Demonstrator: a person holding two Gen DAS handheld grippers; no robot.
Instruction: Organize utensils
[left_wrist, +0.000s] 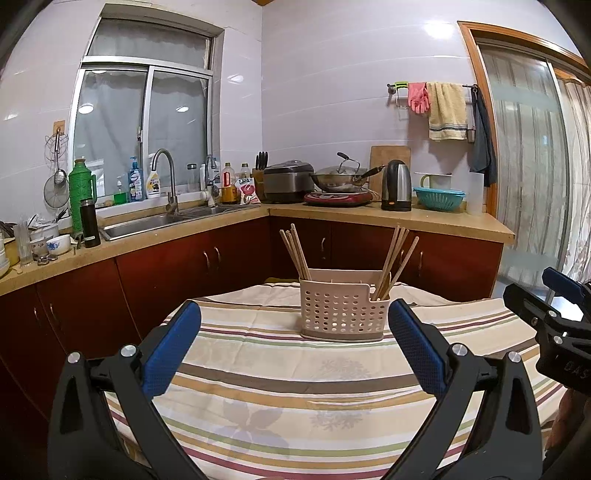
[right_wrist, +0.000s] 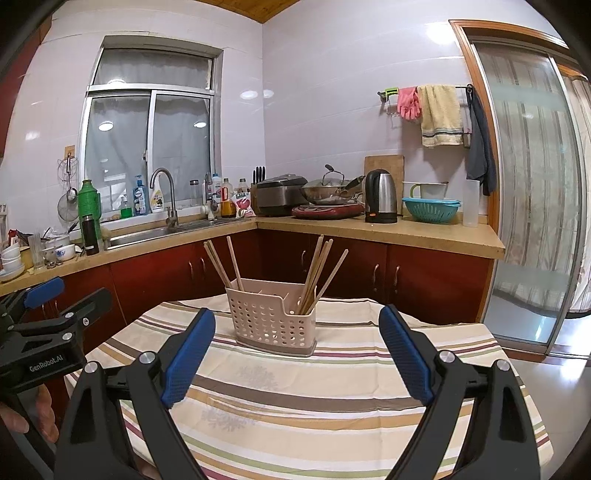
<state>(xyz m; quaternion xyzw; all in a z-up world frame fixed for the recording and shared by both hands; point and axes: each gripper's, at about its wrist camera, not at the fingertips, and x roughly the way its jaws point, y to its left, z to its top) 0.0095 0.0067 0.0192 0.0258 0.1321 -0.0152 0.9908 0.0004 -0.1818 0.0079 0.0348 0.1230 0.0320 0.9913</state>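
Note:
A pink perforated utensil holder (left_wrist: 343, 314) stands upright on the striped tablecloth (left_wrist: 295, 387); it also shows in the right wrist view (right_wrist: 273, 321). Wooden chopsticks lean out of its left compartment (left_wrist: 295, 251) and its right compartment (left_wrist: 395, 262), seen too in the right wrist view on the left (right_wrist: 221, 264) and right (right_wrist: 319, 273). My left gripper (left_wrist: 294, 314) is open and empty, short of the holder. My right gripper (right_wrist: 297, 320) is open and empty, also short of it. Each gripper shows at the edge of the other's view (left_wrist: 554, 325) (right_wrist: 44, 332).
An L-shaped kitchen counter (left_wrist: 369, 218) with red cabinets runs behind the table, carrying a sink (left_wrist: 147, 223), kettle (left_wrist: 397, 184), wok (left_wrist: 341, 177) and teal colander (left_wrist: 439, 197). A sliding glass door (left_wrist: 528, 184) is at the right.

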